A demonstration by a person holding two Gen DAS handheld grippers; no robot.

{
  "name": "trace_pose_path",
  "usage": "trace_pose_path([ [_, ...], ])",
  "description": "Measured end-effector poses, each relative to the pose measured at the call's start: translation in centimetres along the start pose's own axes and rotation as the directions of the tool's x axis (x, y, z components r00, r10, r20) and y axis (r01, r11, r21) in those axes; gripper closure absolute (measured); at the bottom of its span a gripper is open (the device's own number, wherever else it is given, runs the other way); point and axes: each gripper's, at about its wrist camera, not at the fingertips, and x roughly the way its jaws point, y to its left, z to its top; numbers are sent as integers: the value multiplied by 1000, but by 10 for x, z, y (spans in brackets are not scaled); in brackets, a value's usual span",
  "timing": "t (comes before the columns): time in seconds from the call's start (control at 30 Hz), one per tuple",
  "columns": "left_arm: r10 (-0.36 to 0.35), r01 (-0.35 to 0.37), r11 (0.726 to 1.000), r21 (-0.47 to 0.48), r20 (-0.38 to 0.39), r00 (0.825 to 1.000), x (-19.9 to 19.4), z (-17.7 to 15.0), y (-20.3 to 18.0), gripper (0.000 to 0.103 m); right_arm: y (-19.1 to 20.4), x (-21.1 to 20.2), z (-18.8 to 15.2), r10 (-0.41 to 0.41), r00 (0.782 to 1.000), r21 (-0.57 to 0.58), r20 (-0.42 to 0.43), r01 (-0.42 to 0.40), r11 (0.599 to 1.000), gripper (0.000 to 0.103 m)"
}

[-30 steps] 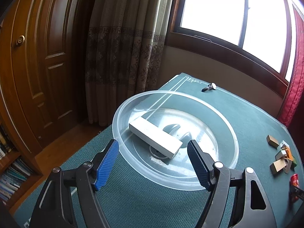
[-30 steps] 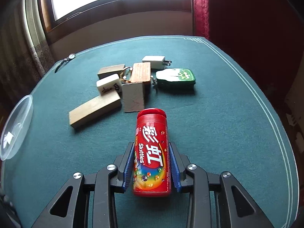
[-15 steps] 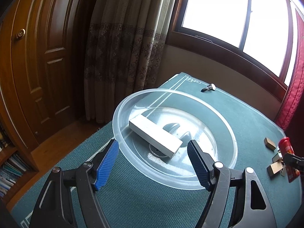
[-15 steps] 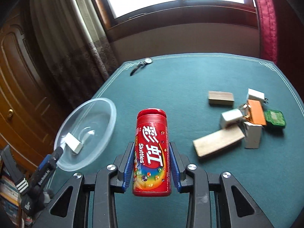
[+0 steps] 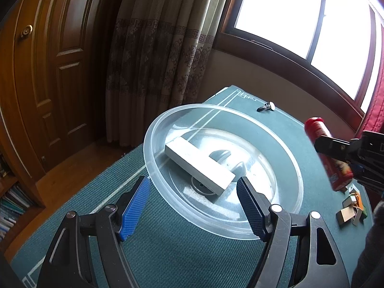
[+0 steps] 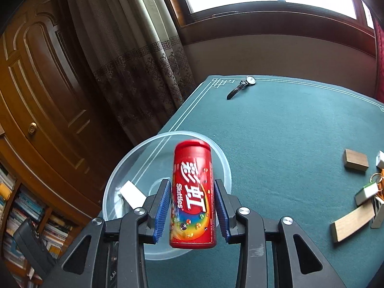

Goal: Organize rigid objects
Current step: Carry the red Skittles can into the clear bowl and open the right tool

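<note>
Since 0.5 s ago, the right gripper (image 6: 192, 204) has carried the red cylindrical Skittles candy tube (image 6: 193, 192) leftward, so it now hangs over the near rim of the clear round plastic bowl (image 5: 283, 148), its fingers pinching the tube's lower half. 1 item, a white rectangular block (image 5: 199, 165), already lies inside the bowl; the wooden blocks (image 6: 355, 159), white adapter and keyring items remain clustered on the green felt table (image 6: 300, 124), so most sorting seems left. The left gripper (image 5: 192, 206) hovers low just before the bowl's near edge, fingers spread wide and holding nothing, pointing across it.
</note>
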Motion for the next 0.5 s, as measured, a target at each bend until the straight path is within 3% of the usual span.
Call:
trace_pose_path([
  [0.13, -1, 1, 1000, -3, -6, 1000, 1, 0, 1, 27, -4, 6, -5, 9, 1000, 7, -19, -9, 1000, 55],
  [0.5, 2, -3, 1000, -12, -24, 1000, 4, 0, 4, 27, -52, -14, -46, -74, 996, 83, -45, 78, 994, 55],
])
